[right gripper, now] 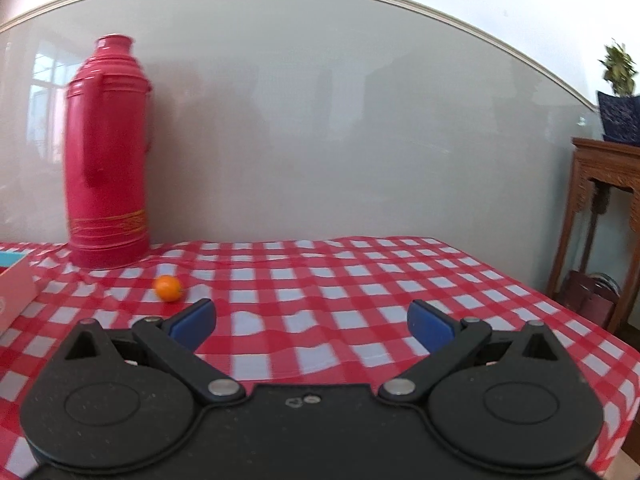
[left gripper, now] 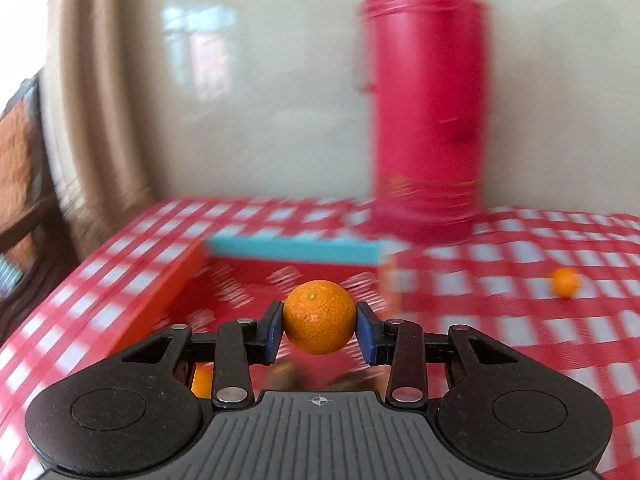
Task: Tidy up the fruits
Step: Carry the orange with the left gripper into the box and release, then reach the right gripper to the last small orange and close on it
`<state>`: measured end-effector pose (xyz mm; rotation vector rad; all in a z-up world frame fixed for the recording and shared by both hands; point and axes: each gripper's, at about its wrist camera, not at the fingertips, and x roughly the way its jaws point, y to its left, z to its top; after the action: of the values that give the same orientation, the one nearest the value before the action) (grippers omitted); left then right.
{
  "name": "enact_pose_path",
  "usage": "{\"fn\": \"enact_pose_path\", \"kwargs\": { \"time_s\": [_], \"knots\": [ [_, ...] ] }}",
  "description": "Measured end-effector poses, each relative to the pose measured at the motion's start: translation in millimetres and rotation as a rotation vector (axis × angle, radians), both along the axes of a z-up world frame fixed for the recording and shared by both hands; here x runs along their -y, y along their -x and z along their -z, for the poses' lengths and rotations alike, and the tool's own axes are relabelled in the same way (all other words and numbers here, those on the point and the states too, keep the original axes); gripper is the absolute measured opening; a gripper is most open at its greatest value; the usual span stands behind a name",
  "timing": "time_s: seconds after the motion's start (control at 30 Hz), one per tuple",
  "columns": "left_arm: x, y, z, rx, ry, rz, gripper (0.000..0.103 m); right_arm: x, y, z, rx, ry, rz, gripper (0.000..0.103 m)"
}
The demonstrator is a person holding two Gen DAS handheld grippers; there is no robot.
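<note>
The left gripper (left gripper: pixel 319 326) held a small orange citrus fruit, probably a mandarin (left gripper: pixel 319 317), pinched at its widest part between the two blue pads (left gripper: pixel 365 334), with the jaws narrowed to the width of the fruit. It hung above the shallow box (left gripper: pixel 168 292), whose interior was red, whose near-left wall was orange and whose far wall was turquoise. The left wrist view was smeared by motion, so how high the fruit stood over the box floor could not be judged, and some orange and darker shapes below the gripper may have been fruit already lying in the box. To finish the step well, the fruit should be lowered inside the walls until close to the floor, and the pads then eased apart slowly, so that the round fruit settles and does not roll or bounce over the low rim. The right gripper (right gripper: pixel 312 320) stood wide open and empty above the red-and-white checked tablecloth (right gripper: pixel 360 280), touching nothing. A second small mandarin (right gripper: pixel 169 288) lay loose on the cloth, near the base of the tall red thermos flask (right gripper: pixel 108 152), ahead and to the left of the right gripper, and outside the box. It was judged the next item to collect.
</note>
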<state>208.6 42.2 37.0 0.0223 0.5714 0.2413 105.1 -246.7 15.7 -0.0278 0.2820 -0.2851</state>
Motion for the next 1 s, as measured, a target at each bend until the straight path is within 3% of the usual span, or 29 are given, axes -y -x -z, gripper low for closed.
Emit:
{"fn": "enact_pose_path", "kwargs": {
  "time_s": [0.2, 0.27, 0.33, 0.37, 0.47, 0.6, 0.73, 0.87, 1.0],
  "knots": [
    [-44, 0, 11, -0.066, 0.061, -0.081, 0.039, -30, -7, 1, -0.006, 0.018, -0.071, 0.097],
    [-54, 1, 10, -0.083, 0.098, -0.084, 0.051, -40, -11, 1, -0.01, 0.019, -0.097, 0.097],
    [-60, 10, 7, -0.061, 0.11, -0.112, 0.087, -48, -14, 0, -0.016, 0.02, -0.12, 0.097],
    [-61, 15, 4, -0.037, 0.1, -0.127, 0.091, -52, -16, 0, -0.016, 0.016, -0.132, 0.097],
    [-66, 34, -5, 0.012, 0.094, -0.101, 0.092, -64, -23, 0, -0.024, 0.017, -0.162, 0.097],
    [-83, 70, -15, 0.082, 0.095, -0.138, 0.096, -77, -39, 1, -0.048, -0.004, -0.208, 0.097],
    [-110, 113, -9, 0.138, 0.095, -0.238, 0.102, -88, -57, 3, -0.077, -0.009, -0.241, 0.097],
    [-136, 150, 6, 0.162, 0.082, -0.348, 0.103, -89, -82, 5, -0.122, -0.04, -0.255, 0.095],
    [-158, 164, 14, 0.173, 0.105, -0.415, 0.103, -90, -113, 11, -0.19, -0.075, -0.267, 0.092]
  ]
}}
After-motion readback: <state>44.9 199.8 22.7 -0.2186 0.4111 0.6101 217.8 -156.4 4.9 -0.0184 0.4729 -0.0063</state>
